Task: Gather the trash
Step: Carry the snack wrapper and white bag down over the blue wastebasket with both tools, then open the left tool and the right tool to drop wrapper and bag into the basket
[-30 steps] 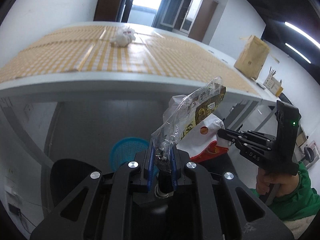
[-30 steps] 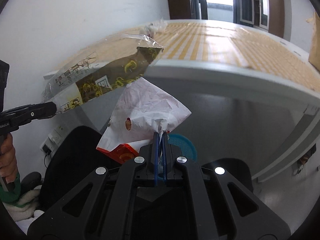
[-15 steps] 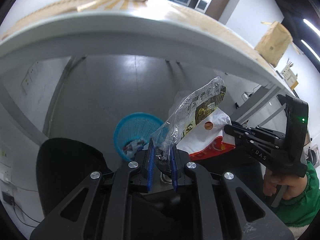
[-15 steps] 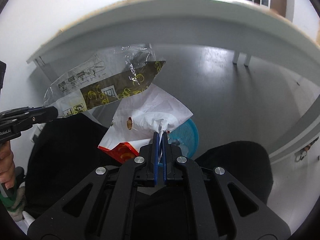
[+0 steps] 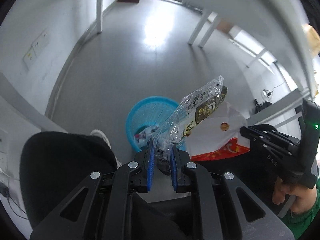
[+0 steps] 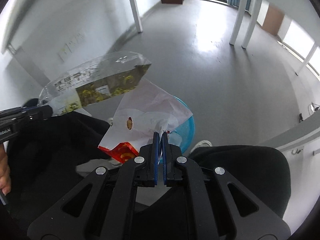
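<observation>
My left gripper [image 5: 162,146] is shut on a clear plastic wrapper with dark green and yellow print [image 5: 198,108], which sticks up and to the right. My right gripper [image 6: 160,135] is shut on a white and red paper bag [image 6: 148,108]. Both hang above a blue mesh waste basket [image 5: 148,110] on the grey floor, with trash lying inside it. In the right wrist view the wrapper [image 6: 96,80] sits at the left and the basket [image 6: 189,124] shows partly behind the bag. The paper bag [image 5: 222,134] also appears beside the wrapper in the left wrist view.
The person's dark-trousered legs [image 5: 66,170] and white shoes [image 6: 201,145] flank the basket. White table legs [image 5: 99,10] stand farther back on the floor. A wall with sockets [image 5: 37,47] runs at the left. The table's underside arcs across the top.
Both grippers have sunk from table height to below the tabletop and tipped downward. The basket has come into full view beneath the held wrapper and bag. Both grips are unchanged.
</observation>
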{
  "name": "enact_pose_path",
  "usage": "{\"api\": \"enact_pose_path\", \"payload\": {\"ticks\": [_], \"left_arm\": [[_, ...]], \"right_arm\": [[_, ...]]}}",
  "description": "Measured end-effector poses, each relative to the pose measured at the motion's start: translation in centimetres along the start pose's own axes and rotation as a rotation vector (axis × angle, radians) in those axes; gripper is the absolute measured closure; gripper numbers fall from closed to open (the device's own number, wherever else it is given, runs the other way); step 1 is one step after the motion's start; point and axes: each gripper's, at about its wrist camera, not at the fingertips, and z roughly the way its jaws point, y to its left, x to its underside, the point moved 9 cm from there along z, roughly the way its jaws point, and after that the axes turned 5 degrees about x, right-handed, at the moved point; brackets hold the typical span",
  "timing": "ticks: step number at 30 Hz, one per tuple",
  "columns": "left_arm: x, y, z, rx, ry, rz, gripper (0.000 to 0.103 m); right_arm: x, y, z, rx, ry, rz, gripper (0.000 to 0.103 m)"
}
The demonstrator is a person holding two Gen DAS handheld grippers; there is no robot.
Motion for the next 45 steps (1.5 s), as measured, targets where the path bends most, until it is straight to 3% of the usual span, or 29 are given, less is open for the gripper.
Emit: {"api": "enact_pose_path", "payload": {"ticks": [10, 23, 35, 45], "left_arm": [[-1.8, 3.3, 4.5, -0.101, 0.075, -0.065, 0.09], [-3.3, 4.6, 10.3, -0.216, 0.174, -0.05, 0.09], [-2.4, 6.1, 16.9, -0.288, 0.341, -0.057, 0.09], [-0.9, 7.4, 20.5, -0.323, 0.424, -0.079, 0.09]], "right_arm": [[-0.9, 0.1, 6.0, 0.045, 0.108, 0.022, 0.1], [-1.1, 0.2, 13.3, 0.078, 0.228, 0.008, 0.1], [-0.2, -1.0, 18.7, 0.106, 0.346, 0.046, 0.1], [0.4, -1.2, 22.8, 0.157, 0.426, 0.017, 0.1]]}}
